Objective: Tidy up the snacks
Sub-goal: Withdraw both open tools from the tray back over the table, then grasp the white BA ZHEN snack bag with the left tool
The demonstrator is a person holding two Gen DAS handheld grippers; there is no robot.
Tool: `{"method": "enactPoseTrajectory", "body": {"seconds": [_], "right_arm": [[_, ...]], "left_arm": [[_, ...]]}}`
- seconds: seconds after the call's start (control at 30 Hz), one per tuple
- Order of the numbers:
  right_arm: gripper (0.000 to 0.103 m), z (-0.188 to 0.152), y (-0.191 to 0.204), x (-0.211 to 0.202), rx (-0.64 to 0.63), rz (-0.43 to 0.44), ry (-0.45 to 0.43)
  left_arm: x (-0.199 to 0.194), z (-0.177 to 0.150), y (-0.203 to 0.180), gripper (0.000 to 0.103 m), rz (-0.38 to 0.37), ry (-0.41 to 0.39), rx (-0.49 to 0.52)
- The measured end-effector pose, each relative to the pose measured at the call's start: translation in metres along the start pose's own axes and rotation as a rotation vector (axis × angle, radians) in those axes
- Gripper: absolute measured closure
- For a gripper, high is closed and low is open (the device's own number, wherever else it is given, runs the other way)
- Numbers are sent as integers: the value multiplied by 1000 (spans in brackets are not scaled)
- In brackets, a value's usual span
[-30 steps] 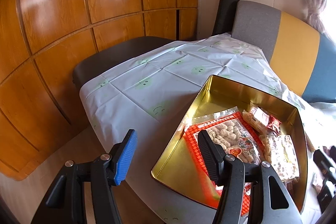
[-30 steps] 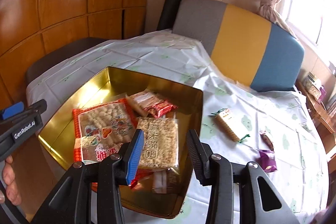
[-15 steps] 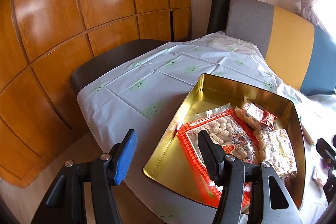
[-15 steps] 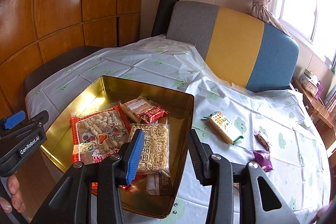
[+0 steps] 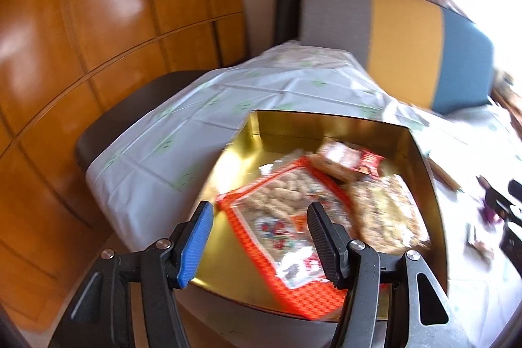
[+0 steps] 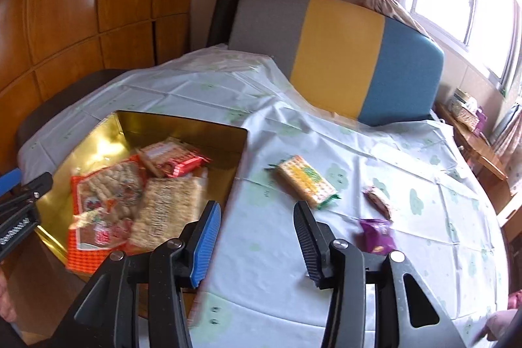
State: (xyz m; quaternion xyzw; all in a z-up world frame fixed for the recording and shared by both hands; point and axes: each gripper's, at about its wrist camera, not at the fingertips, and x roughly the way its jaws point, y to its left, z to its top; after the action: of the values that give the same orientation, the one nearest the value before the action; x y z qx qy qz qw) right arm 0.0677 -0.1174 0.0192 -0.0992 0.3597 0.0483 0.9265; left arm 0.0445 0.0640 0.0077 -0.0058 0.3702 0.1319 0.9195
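Both claws — left gripper (image 5: 259,211) and right gripper (image 6: 256,214) — gape wide and empty; the yellow-green plastic-wrapped cracker pack (image 6: 305,181) beside the gold metal tin (image 6: 182,128) looks light, crinkly, crushable — I'd pinch its long sides gently.

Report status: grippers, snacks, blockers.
Left gripper open, empty, over gold tin. Right gripper open, empty. Cracker pack, purple packet loose on the tablecloth. Nothing blocking.

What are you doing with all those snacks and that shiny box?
Someone is tidying snacks into the gold tin. Three packets already lie inside. The green cracker pack, a small brown packet and a purple packet lie on the tablecloth. The right gripper and left gripper are open, holding nothing.
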Motion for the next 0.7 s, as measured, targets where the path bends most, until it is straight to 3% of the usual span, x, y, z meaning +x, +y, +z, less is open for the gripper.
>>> {"method": "enactPoseTrajectory", "body": {"seconds": [0.13, 0.33, 0.57, 0.7], "right_arm": [[55, -5, -33, 3, -6, -56, 25], [55, -15, -111, 7, 60, -166, 98], [55, -32, -194, 17, 113, -294, 174], [55, -47, -233, 24, 182, -312, 186]], "left_arm": [[-6, 3, -28, 42, -85, -6, 77], [-15, 0, -77, 42, -210, -1, 203], [-21, -6, -146, 42, -382, 68, 359], [-15, -16, -188, 42, -437, 109, 461]]}}
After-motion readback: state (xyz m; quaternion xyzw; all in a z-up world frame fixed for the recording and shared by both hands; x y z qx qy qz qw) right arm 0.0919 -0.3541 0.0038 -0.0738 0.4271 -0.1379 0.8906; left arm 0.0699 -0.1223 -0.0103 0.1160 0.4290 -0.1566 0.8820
